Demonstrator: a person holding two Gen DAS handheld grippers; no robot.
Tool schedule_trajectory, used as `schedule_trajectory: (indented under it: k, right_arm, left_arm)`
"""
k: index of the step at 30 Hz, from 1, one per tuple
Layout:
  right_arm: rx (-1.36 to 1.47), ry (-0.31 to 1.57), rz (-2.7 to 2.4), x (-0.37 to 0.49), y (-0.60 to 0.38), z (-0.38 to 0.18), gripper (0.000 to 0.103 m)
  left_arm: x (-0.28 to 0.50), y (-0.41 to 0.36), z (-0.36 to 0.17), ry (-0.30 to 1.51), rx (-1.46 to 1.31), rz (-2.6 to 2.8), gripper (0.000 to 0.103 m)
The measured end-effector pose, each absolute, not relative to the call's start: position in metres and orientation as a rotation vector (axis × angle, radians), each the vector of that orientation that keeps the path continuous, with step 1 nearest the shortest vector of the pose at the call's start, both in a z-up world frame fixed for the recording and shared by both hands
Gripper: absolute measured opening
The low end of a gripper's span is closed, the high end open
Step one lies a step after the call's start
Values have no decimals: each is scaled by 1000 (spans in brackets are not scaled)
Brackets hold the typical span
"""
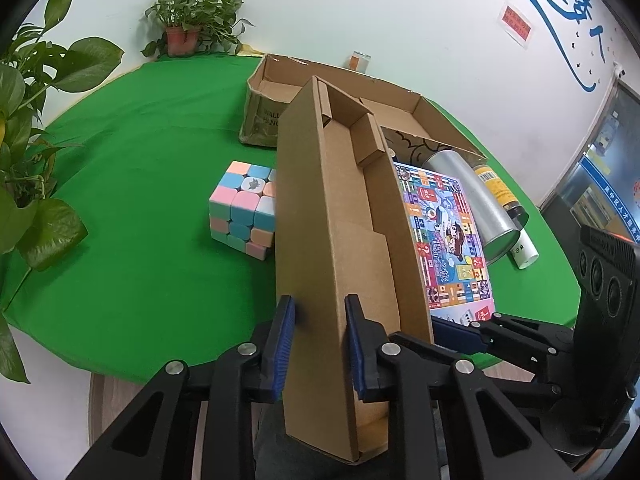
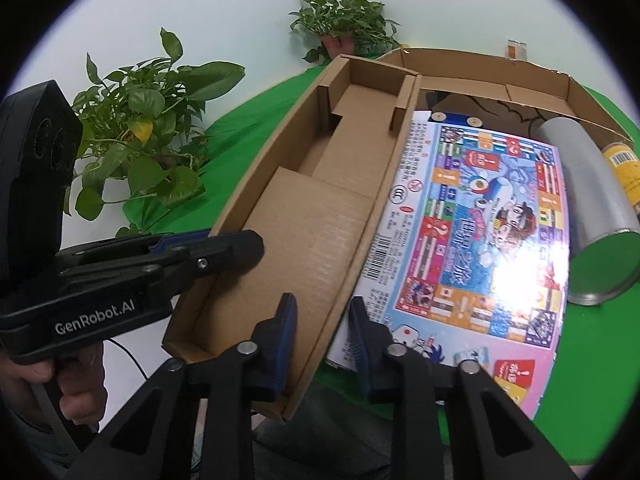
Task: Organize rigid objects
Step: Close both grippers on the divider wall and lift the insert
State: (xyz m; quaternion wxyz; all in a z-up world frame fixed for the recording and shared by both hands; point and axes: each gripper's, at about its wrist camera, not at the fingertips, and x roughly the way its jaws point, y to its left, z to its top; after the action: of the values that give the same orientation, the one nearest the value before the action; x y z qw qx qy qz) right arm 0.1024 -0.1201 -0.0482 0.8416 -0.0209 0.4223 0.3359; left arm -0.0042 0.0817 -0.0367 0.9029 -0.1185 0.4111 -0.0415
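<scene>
A long brown cardboard box (image 1: 344,216) with its top open is held up over the near edge of the green table (image 1: 152,184). My left gripper (image 1: 320,344) is shut on the box's left side wall. My right gripper (image 2: 322,344) is shut on the box's right side wall (image 2: 352,240); it also shows in the left wrist view (image 1: 460,332). A colourful board game box (image 2: 480,224) lies flat just right of the cardboard box. A silver can (image 2: 596,208) and a yellow-labelled bottle (image 1: 500,192) lie beside it. A pastel puzzle cube (image 1: 244,208) stands left of the box.
A larger open cardboard box (image 1: 272,92) stands behind. Potted plants stand at the far edge (image 1: 188,20) and at the left (image 1: 32,128). A small jar (image 1: 360,60) stands by the wall. A white tube (image 1: 524,252) lies at the right.
</scene>
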Motion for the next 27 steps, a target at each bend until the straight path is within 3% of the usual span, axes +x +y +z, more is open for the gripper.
schedule_trajectory:
  k: [2,4,16,27]
  right_arm:
    - [-51,896,710,103,-116,-48,23]
    - [-42,909,703,105,-117,-48,13]
    - [-10,824,645,116,-122,-11,13]
    - [10,724,513,173,-142,46,11]
  left_arm:
    - [-3,84,-36,847,-242,-80,20]
    - [0,85,-35,844,-235,-72,19]
    - [14,82,8,771,-224,-104,18]
    - [96,59,76,654,-159,-201,18]
